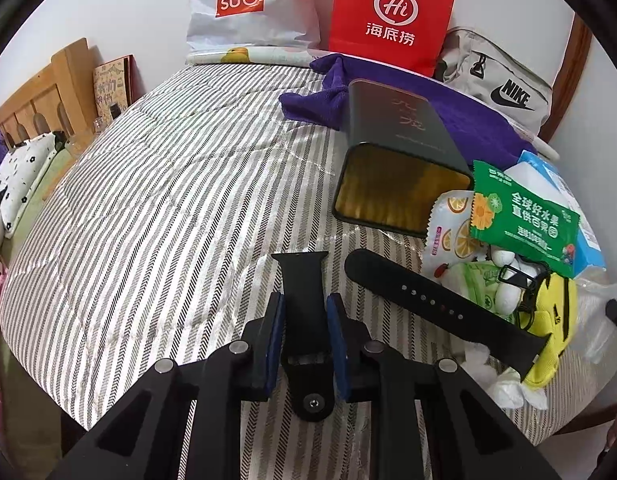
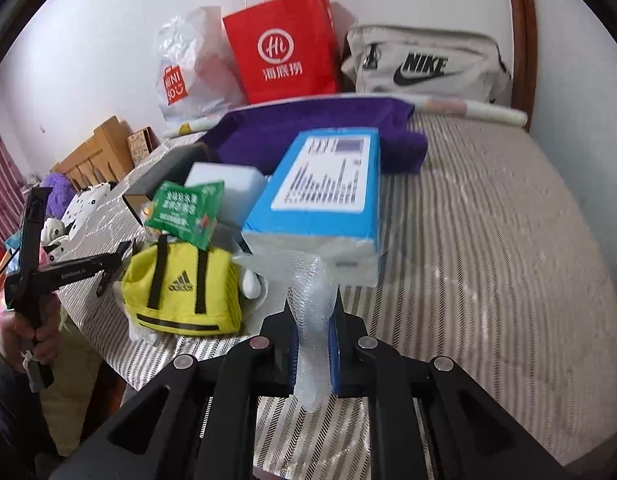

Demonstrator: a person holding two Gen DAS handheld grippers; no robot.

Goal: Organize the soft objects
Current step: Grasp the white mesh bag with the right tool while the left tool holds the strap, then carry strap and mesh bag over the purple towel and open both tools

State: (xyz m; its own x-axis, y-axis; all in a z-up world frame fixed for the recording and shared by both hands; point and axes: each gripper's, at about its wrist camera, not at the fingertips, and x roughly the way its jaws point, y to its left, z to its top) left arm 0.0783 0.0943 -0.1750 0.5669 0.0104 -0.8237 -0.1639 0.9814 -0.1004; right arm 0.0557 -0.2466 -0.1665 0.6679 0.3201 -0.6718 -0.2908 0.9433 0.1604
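Note:
My left gripper [image 1: 305,314] is shut on a short black watch strap [image 1: 302,280], which sticks out forward between the blue pads above the striped quilt [image 1: 168,200]. A longer black strap with holes [image 1: 440,304] lies on the quilt just to its right. My right gripper [image 2: 313,320] is shut on a twisted piece of clear bubble wrap [image 2: 310,280], in front of a blue box [image 2: 328,192]. A yellow Adidas pouch [image 2: 180,292] and a green packet [image 2: 184,208] lie to the left of it.
An open dark tin [image 1: 400,164] lies on its side by the pile. A purple towel [image 1: 388,92], a red paper bag [image 1: 388,12], a white Miniso bag [image 1: 244,4] and a grey Nike bag [image 1: 496,84] line the wall. A hand [image 2: 24,336] grips the left tool.

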